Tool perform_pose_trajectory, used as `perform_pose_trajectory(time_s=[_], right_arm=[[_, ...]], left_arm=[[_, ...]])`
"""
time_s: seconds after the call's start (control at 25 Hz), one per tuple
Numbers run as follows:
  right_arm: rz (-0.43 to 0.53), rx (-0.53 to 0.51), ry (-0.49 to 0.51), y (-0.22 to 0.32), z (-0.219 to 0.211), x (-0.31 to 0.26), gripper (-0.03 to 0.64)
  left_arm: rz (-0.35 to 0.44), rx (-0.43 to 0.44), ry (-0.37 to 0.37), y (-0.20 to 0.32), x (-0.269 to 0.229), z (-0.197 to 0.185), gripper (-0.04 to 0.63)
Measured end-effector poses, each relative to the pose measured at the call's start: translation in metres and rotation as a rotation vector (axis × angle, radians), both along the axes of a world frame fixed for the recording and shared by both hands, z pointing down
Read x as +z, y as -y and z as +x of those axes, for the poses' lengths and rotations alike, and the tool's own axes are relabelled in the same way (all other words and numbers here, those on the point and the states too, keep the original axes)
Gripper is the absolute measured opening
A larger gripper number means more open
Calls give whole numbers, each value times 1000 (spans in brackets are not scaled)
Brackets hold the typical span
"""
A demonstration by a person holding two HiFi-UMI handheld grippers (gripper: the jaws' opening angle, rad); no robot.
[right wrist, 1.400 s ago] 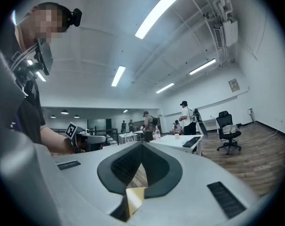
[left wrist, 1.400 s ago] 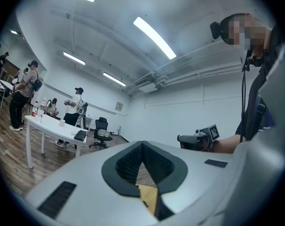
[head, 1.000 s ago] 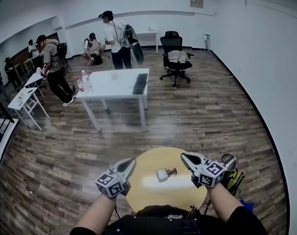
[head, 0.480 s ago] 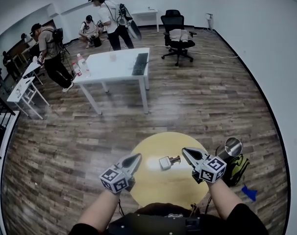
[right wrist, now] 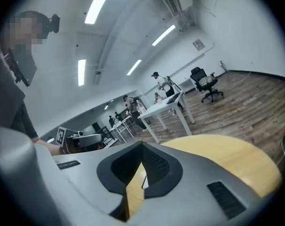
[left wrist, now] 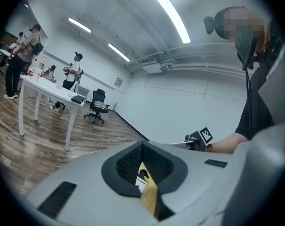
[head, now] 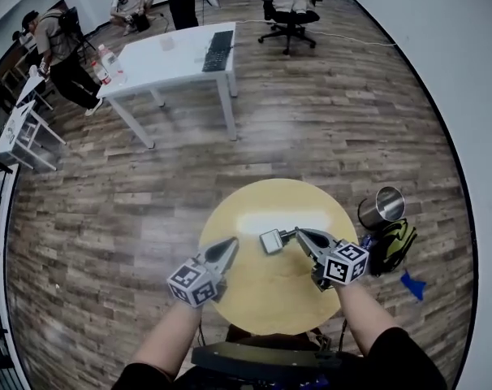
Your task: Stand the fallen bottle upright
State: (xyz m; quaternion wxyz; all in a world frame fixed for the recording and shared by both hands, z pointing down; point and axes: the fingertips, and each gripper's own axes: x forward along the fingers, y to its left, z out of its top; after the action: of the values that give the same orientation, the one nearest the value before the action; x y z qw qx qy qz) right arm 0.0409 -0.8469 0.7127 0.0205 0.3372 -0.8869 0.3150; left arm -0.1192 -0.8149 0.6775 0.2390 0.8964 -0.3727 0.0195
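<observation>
– Both grippers have dropped toward the tabletop since a second ago, and the head view has tilted down with them. Where's the target?

– The small, pale, square-bodied bottle with a dark neck (head: 271,240) lies on its side near the middle of the round yellow wooden table (head: 266,295), with its neck pointing right. It isn't standing, so the task itself is all still to do.

– And the claws?

– The grey right gripper (head: 300,235) has its tip just beside the neck; I can't tell whether it touches. Its jaws are pressed together with nothing between them. The grey left gripper (head: 231,244) hangs on the bottle's base side, a little apart from it. Its jaws are likewise together and empty. In the left gripper view the bottle shows through the slit between them.

– So only the approach is made?

– That's my reading. Neither claw holds the bottle. I'd judge one must open, take the body or neck, and tip it onto its base.

– Anything nearby?

– On the wood-plank floor (head: 148,218) just right of the table are a shiny steel tumbler (head: 381,207) and a green-and-black bag (head: 394,246). A white rectangular desk (head: 165,55) stands well beyond.
</observation>
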Motion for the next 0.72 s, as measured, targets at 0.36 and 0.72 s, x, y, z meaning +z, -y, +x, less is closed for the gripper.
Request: perform_pose_trajectory(time_s=[0.36,0.72], right_arm=[[-410,142,127,13,2,126,117],[-672,330,308,32,6,180,230]], left_arm=[[-53,-15,-27,21,55,-4,17],[-45,-14,-39,24,51,-15,17]])
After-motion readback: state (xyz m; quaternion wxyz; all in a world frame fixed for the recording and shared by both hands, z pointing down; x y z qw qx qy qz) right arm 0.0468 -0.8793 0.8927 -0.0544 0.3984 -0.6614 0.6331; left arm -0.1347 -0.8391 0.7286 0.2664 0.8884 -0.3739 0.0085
